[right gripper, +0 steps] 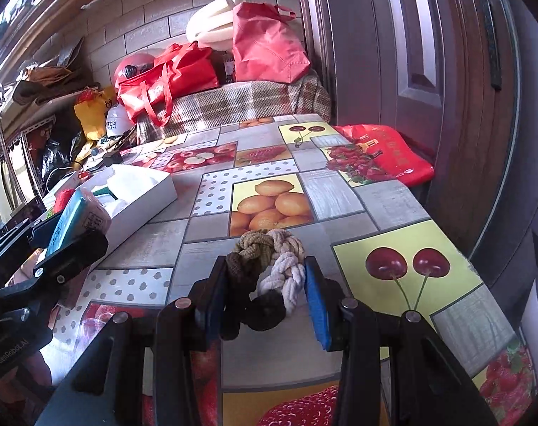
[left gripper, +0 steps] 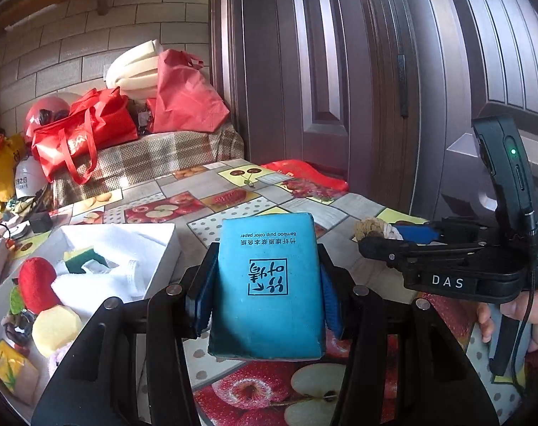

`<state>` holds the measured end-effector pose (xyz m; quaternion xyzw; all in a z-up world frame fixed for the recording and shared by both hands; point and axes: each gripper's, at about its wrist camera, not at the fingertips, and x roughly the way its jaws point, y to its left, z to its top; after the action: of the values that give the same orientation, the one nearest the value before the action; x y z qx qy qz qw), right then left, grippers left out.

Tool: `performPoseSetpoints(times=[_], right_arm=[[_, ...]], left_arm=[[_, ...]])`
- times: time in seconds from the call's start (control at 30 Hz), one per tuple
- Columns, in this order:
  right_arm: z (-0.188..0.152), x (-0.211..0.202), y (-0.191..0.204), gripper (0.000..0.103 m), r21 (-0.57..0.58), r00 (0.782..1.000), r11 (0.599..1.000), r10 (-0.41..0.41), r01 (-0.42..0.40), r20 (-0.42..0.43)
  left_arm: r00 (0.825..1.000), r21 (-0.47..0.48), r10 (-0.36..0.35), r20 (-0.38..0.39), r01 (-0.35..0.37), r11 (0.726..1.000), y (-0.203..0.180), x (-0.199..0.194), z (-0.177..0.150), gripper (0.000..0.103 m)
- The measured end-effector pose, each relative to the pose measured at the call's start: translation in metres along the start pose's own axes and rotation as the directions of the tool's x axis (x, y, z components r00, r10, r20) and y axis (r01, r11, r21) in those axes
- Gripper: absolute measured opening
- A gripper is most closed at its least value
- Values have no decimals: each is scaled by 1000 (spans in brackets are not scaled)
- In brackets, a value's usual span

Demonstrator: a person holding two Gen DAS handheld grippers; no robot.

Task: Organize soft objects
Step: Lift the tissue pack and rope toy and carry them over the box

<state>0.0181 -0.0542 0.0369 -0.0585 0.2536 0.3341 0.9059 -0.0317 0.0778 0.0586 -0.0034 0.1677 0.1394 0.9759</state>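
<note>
My left gripper (left gripper: pixel 265 284) is shut on a blue tissue pack (left gripper: pixel 267 284) and holds it above the fruit-print table (left gripper: pixel 233 184). The pack also shows at the left of the right wrist view (right gripper: pixel 71 218), held next to the white box. My right gripper (right gripper: pixel 267 284) is shut on a braided rope knot (right gripper: pixel 269 266) of brown, olive and cream strands, just above the table (right gripper: pixel 393 198). The right gripper also shows in the left wrist view (left gripper: pixel 403 239), to the right of the pack. A white box (left gripper: pixel 158 259) at the left holds a white cloth, a sponge and a red plush toy (left gripper: pixel 36 284).
Red bags (left gripper: pixel 87 131) and foam rolls (left gripper: pixel 134 67) sit on a checked cloth behind the table. A red bag (right gripper: pixel 389 152) lies at the table's far right edge by the brown door (left gripper: pixel 340 71). A yellow soft block (left gripper: pixel 55 330) and a yellow packet (left gripper: pixel 9 365) lie at the left.
</note>
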Motion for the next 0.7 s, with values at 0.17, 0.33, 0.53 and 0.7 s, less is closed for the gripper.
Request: performPoseSetpoints(times=[0.17,0.33,0.53,0.7], right_arm=[[1,-24,22,42,-60,987,998,-26,35,156],[2,-33,36,42,-62,976,998,-10,24,219],[2,-35,50,42,-71,972,997,3,14,235],[1,-37,57,42,-74,971,997,9,9,240]], left_arm=[[1000,-31,0,16,0,1000,9,-6,0,50],[1000,-43,3,26,-1,999,18,-18,-5,50],[999,-56,25,33,-23,998,34,-35,-13,50],[998,-61,52,35,-50,997,45,-46,-18,50]])
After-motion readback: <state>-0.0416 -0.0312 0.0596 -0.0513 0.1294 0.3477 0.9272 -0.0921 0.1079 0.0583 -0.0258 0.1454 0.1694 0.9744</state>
